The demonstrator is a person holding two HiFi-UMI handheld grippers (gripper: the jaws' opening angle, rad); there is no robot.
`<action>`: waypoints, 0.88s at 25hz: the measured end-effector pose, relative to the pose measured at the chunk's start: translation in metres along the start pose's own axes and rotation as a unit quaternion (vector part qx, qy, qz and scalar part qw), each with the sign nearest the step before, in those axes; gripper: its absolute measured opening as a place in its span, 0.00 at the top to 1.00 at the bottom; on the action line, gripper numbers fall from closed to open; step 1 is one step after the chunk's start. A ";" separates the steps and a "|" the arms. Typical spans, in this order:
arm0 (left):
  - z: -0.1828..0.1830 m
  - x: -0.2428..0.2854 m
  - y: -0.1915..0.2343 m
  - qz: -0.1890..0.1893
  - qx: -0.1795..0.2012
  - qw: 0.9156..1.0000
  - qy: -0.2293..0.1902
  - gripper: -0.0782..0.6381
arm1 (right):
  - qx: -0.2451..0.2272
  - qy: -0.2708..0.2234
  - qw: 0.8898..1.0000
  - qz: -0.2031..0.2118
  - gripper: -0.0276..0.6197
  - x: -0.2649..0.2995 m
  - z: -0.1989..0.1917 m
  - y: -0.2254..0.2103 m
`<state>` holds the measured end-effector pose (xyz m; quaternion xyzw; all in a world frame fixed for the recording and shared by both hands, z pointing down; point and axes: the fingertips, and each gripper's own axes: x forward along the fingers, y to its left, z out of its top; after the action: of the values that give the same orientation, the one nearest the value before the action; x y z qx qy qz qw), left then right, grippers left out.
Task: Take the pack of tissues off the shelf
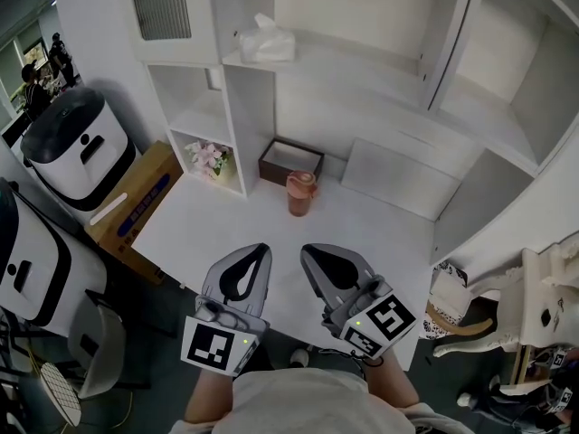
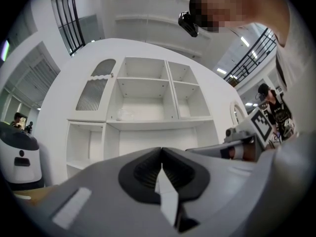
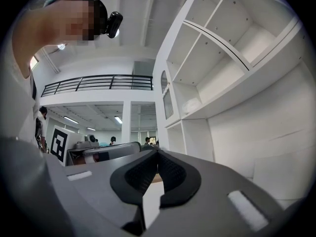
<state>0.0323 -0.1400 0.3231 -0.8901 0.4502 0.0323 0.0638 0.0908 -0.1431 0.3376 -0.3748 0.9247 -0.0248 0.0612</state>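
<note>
Head cam stares steeply down at the white surface with the left gripper and right gripper low in frame, while each gripper cam sits right behind its own fingers, tilted up at the shelf unit beyond the fingertips, which all three views share.

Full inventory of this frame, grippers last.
pack of tissues: 1, white, on upper shelf
shelf unit: 1, white, behind desk
desk: 1, white, below shelves
open box: 1, dark brown, desk rear
jug: 1, reddish-brown, before box
flowers: 1 bunch, pink, low left cubby
cardboard box: 1, brown, left of desk
machines: 2, white-black, far left
left gripper: 1, grey, shut, empty, over desk's near edge
right gripper: 1, grey, shut, empty, beside it
</note>
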 end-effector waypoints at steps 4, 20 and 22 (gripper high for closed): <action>0.000 0.010 0.008 -0.017 0.000 1.000 -0.004 0.89 | 0.001 -0.002 1.000 -0.016 0.95 0.010 0.000 -0.008; 0.015 0.054 0.092 -0.086 0.012 0.996 -0.025 0.89 | -0.005 -0.001 0.996 -0.088 0.95 0.083 0.006 -0.027; 0.015 0.059 0.100 -0.096 0.012 0.995 -0.024 0.89 | -0.006 -0.001 0.995 -0.098 0.95 0.091 0.007 -0.030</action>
<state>-0.0129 -0.2438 0.2928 -0.9273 0.3613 0.0421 0.0880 0.0479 -0.2276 0.3247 -0.4643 0.8835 -0.0246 0.0576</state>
